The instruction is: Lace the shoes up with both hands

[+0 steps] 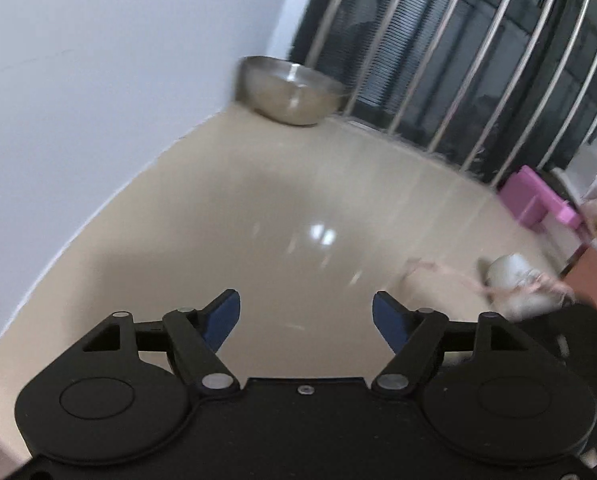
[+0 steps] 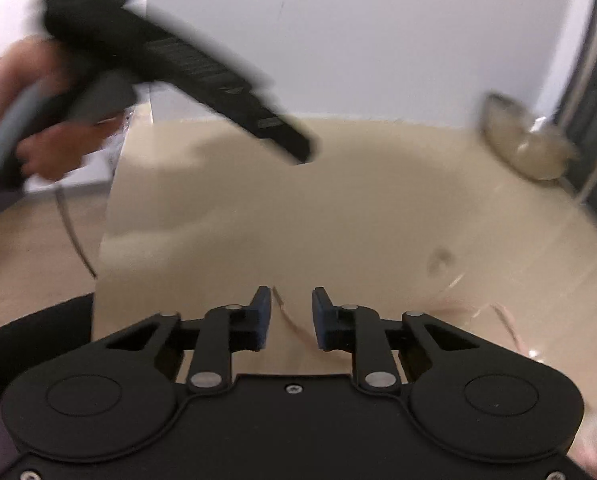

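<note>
One steel bowl point(image 1: 288, 90) is seen at the far wall on the beige table point(image 1: 258, 208), its contents blurred beyond telling. The left gripper point(image 1: 306, 316) is spread wide and empty, with one white shoe point(image 1: 514, 286) and its pinkish lace point(image 1: 450, 276) at right. Only the right wrist view shows a hand point(image 2: 34, 120) gripping the other tool; the right gripper point(image 2: 292, 316) is partly open, lace between its pads ungripped.

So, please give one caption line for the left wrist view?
Left gripper open above the beige table, white shoe at right, steel bowl behind.
</note>
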A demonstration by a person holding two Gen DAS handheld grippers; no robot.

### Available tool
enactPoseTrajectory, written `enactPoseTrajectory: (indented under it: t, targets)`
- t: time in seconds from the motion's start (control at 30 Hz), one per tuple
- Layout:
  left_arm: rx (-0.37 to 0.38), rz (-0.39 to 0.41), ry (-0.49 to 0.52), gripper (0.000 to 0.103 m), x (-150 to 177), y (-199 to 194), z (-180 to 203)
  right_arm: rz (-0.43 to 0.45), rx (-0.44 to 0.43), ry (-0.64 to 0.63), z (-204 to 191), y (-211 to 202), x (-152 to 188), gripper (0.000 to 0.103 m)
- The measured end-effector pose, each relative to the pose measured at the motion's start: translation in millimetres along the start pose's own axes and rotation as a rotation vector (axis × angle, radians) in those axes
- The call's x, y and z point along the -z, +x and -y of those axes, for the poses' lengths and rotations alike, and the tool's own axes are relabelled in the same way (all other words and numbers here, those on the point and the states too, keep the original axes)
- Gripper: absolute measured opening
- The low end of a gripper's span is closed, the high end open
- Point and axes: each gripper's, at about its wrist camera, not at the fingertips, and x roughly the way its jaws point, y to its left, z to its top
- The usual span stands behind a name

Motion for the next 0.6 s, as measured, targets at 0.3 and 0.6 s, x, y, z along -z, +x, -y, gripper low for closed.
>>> enactPoseTrajectory:
  t: [0.3, 0.6]
  targets:
    - [0.035, 0.121, 0.049, 0.076, 27, -35, 7, 0.007, -0.130, 0.236, 15, 6, 2, 0.000]
    - [0.091, 0.353, 0.349, 0.079, 57, -51, 96, 0.450, -0.237, 0.752, 8, -76, 50, 0.000]
